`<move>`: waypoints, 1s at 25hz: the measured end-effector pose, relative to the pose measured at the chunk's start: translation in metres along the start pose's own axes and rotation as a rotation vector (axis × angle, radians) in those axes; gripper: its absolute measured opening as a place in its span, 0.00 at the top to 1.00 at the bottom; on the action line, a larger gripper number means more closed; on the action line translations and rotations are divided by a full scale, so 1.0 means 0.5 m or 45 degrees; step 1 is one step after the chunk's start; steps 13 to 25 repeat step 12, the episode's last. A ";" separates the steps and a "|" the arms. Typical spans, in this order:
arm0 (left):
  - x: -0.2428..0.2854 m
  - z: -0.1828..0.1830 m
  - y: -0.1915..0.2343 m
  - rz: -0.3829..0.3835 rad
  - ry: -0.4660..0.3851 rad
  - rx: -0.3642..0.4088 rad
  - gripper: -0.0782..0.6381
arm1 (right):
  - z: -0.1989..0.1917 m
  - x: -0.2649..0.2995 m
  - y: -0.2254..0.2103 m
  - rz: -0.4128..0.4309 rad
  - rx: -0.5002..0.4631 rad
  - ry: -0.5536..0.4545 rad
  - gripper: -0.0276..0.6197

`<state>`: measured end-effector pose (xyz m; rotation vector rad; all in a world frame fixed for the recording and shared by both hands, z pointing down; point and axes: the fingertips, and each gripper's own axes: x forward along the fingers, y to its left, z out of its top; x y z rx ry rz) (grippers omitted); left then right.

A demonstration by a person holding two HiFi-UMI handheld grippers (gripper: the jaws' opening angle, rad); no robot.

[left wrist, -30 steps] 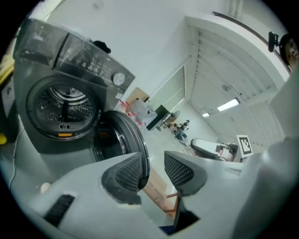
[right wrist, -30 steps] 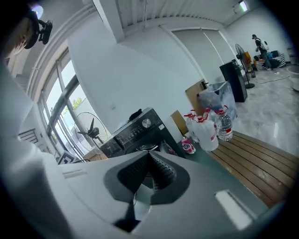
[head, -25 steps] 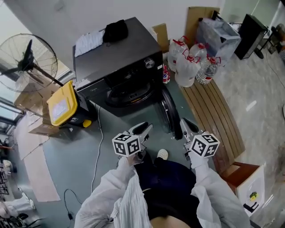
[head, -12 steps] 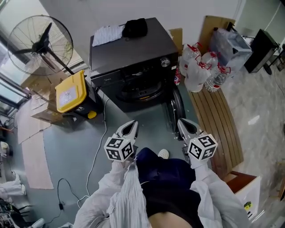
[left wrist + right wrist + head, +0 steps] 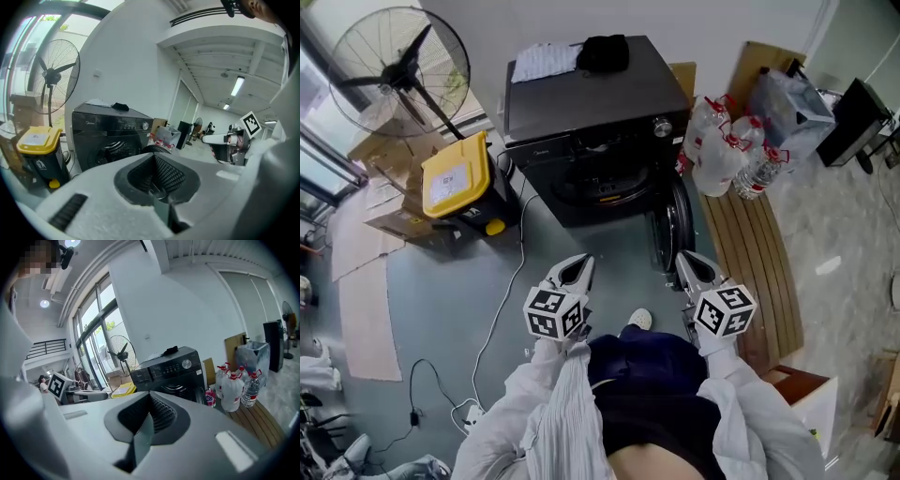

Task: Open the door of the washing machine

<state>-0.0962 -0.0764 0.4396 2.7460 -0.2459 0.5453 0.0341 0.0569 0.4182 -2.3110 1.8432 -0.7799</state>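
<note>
The black front-loading washing machine (image 5: 591, 103) stands at the back, its round door (image 5: 675, 230) swung out to the right and its drum opening (image 5: 605, 187) showing. Both grippers hang close to the person's body, a good way short of the machine. My left gripper (image 5: 575, 267) is shut with nothing in it. My right gripper (image 5: 689, 267) is shut and empty too, near the lower edge of the open door without touching it. The left gripper view shows the machine (image 5: 108, 136) ahead past the closed left gripper (image 5: 161, 201). The right gripper view shows the machine (image 5: 173, 371) beyond the closed right gripper (image 5: 140, 432).
A standing fan (image 5: 398, 66) and a yellow-lidded bin (image 5: 455, 183) are left of the machine. Water bottles (image 5: 722, 150) sit on a wooden bench (image 5: 755, 253) at the right. A white cable (image 5: 502, 300) trails over the floor. Cloths (image 5: 572, 56) lie on the machine's top.
The left gripper's jaws closed from partly open. Both grippers drew back from the machine toward the person. The door stays swung open.
</note>
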 end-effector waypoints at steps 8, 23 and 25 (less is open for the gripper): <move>-0.067 -0.006 -0.008 0.041 -0.026 -0.020 0.89 | -0.004 -0.016 0.060 0.023 -0.029 0.015 0.95; -0.093 -0.022 -0.013 0.051 -0.022 -0.030 0.89 | -0.018 -0.028 0.085 0.035 -0.046 0.030 0.95; -0.093 -0.022 -0.013 0.051 -0.022 -0.030 0.89 | -0.018 -0.028 0.085 0.035 -0.046 0.030 0.95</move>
